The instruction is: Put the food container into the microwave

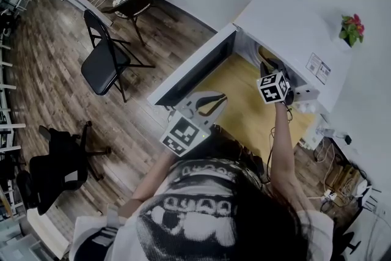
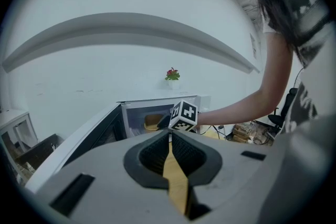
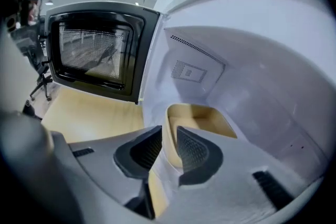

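The container (image 3: 203, 115) is being pinched by the right tool (image 3: 169, 136) inside the microwave (image 3: 252, 76). The left tool (image 2: 170, 139) is being held pressed together.

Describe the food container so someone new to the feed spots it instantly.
Find the white microwave on the wooden table, its door swung open. Inside the cavity is the food container, a tan, open-topped rectangular tub. It is the only thing in there, its near wall pinched by the right gripper.

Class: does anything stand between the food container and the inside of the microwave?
Nothing visible does. The door stands open, and the right gripper, shut on the rim of the container, holds it inside the microwave.
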Tool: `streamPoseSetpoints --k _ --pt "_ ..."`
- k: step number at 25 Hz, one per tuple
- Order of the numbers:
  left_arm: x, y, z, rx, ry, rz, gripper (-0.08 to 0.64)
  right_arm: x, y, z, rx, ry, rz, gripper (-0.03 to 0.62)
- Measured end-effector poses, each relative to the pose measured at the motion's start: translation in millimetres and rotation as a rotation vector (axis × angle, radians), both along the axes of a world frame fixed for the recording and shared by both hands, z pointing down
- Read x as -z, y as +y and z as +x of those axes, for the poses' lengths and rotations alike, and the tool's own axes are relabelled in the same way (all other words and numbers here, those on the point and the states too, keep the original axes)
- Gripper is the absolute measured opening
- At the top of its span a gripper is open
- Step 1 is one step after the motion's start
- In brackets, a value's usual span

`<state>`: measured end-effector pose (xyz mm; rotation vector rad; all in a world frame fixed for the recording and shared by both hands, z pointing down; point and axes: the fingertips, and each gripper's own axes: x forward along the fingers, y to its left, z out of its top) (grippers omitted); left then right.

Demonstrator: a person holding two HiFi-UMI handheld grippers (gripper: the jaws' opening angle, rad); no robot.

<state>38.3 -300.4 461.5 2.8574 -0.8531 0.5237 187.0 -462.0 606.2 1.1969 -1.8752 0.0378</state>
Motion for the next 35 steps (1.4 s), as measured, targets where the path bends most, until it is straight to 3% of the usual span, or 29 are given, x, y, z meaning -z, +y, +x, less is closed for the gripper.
streamPoseSetpoints --k 7,18,26,35 --pt "0.2 2.7 1.0 -0.024 -0.006 -0.006 0.015 27.4 22.4 -15.7 0.011 -0.066 0.058 0.094" --pt "-2.1 21.5 -5.3 -0.089 -0.010 -0.028 0.015 39.7 101.4 -45.5 -0.037 -0.210 0.050 0.092" --pt "-6.5 49.3 -30.1 -0.133 -0.006 -0.039 0.015 42.3 160.3 -81.1 -0.066 -0.283 0.032 0.091" --pt "-1.1 87.8 -76.0 -0.170 0.009 -0.025 0.015 62.9 225.2 -135.9 -0.107 -0.338 0.071 0.086"
